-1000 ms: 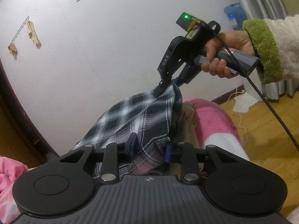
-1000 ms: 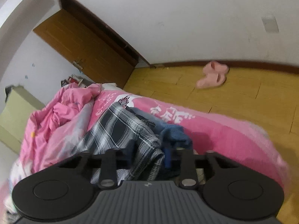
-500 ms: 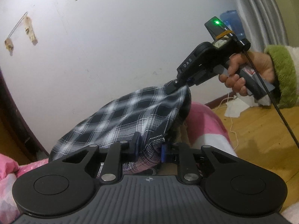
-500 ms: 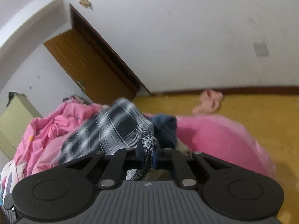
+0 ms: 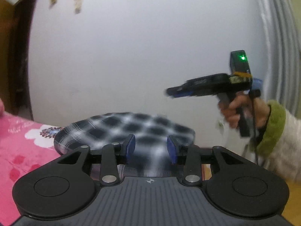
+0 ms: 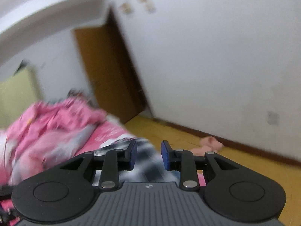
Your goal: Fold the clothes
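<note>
A black-and-white plaid garment (image 5: 131, 130) lies blurred on the pink flowered bedspread (image 5: 20, 150), just beyond my left gripper (image 5: 151, 148), which is open with blue pads apart and nothing between them. In the left wrist view my right gripper (image 5: 169, 92) is held in the air to the right, above the garment and clear of it. In the right wrist view the right gripper (image 6: 147, 157) is open and empty, with the plaid garment (image 6: 146, 162) blurred below its fingers.
A heap of pink bedding (image 6: 50, 128) lies at the left. A brown door (image 6: 107, 71) stands behind it. Pink slippers (image 6: 208, 145) lie on the yellow wooden floor (image 6: 244, 162) by the white wall. A grey curtain (image 5: 280, 37) hangs at the right.
Both grippers have opened and let go of the plaid garment, which has dropped onto the bed. The right gripper has lifted away to the right. Both views are blurred by motion.
</note>
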`<act>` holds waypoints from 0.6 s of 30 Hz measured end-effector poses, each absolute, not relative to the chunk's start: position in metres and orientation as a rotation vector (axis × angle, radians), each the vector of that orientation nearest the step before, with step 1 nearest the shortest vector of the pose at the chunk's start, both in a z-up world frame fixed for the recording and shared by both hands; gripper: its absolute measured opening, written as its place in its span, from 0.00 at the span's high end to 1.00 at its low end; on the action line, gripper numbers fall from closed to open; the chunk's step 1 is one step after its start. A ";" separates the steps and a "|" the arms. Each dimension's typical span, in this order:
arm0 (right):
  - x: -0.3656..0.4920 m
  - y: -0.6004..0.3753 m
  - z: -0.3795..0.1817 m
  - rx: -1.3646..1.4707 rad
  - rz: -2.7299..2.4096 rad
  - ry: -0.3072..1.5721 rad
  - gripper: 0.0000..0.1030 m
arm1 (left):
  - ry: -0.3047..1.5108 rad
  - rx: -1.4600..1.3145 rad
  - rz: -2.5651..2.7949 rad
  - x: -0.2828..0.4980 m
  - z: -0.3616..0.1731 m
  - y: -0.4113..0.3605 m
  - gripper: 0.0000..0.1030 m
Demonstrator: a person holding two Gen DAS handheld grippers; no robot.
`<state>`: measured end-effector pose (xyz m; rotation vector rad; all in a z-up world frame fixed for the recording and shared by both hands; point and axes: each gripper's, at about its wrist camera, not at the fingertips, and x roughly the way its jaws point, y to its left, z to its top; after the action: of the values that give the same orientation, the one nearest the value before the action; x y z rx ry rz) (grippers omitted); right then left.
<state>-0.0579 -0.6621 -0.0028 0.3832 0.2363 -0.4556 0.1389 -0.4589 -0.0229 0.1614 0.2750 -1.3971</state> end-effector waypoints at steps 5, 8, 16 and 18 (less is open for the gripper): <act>0.039 -0.692 -0.018 0.344 -0.401 0.416 0.73 | 0.354 0.266 -1.378 0.133 -0.050 -0.508 0.64; 0.077 -0.727 -0.055 0.373 -0.468 0.585 0.72 | 0.350 0.266 -1.383 0.129 -0.061 -0.515 0.63; 0.094 -0.729 -0.008 0.362 -0.428 0.491 0.72 | 0.348 0.235 -1.425 0.127 -0.068 -0.521 0.61; 0.122 -0.732 -0.019 0.426 -0.320 0.561 0.72 | 0.350 0.227 -1.427 0.125 -0.070 -0.521 0.61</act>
<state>0.1216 -0.7319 -0.0186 0.4261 0.5615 -0.3199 0.1252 -0.5205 -0.0705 0.2267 0.3500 -1.4271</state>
